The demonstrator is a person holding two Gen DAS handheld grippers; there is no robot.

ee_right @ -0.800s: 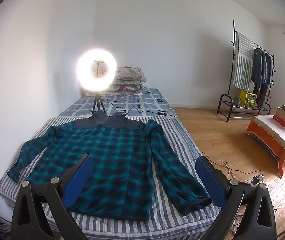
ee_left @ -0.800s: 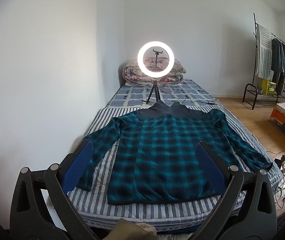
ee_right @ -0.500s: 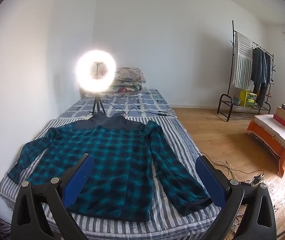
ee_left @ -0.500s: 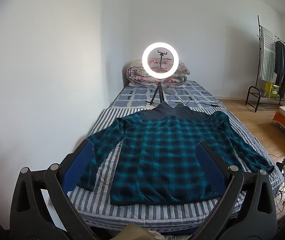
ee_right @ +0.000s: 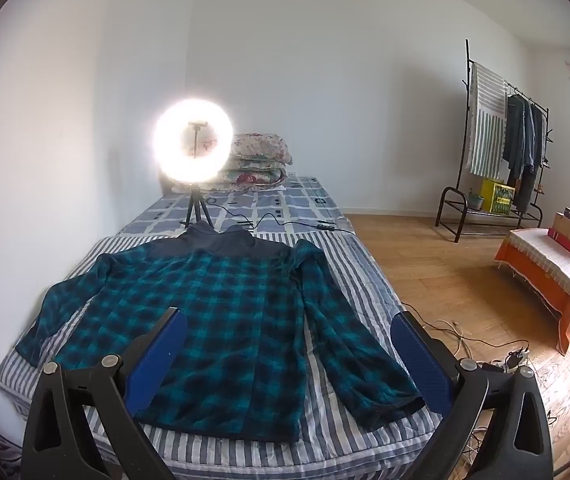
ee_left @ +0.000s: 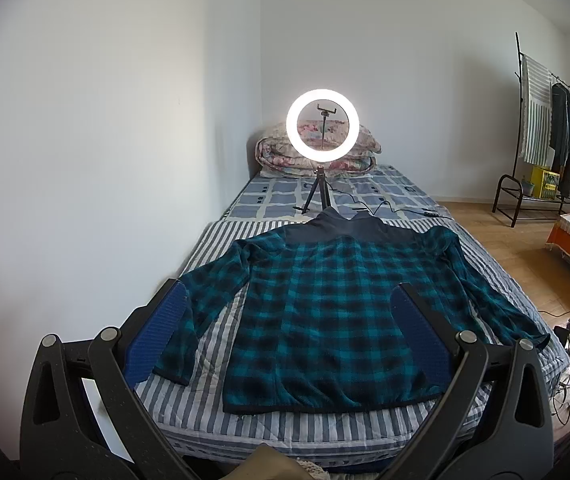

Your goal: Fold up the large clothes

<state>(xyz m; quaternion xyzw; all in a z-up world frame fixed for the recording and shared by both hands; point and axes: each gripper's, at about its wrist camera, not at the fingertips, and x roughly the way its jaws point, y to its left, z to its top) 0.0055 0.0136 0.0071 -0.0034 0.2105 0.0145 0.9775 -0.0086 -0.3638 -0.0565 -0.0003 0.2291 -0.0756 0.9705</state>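
A teal and black plaid fleece jacket point(ee_left: 325, 312) with a dark navy yoke lies flat, back up, on the striped bed cover point(ee_left: 293, 420), sleeves spread to both sides. It also shows in the right wrist view point(ee_right: 225, 320). My left gripper point(ee_left: 289, 336) is open and empty, held above the bed's near end, facing the jacket's hem. My right gripper point(ee_right: 289, 352) is open and empty, held above the near right part of the bed, over the right sleeve point(ee_right: 349, 344).
A lit ring light on a tripod point(ee_left: 322, 126) stands on the bed behind the collar, with cables point(ee_right: 285, 224) and folded quilts point(ee_left: 269, 152). A wall runs along the bed's left side. A clothes rack point(ee_right: 497, 140), an orange-covered bench point(ee_right: 553, 272) and floor cables point(ee_right: 485, 344) are at right.
The left gripper has shifted slightly left and back, so the jacket sits more centred between its fingers. The right gripper has barely moved. The jacket lies as before.
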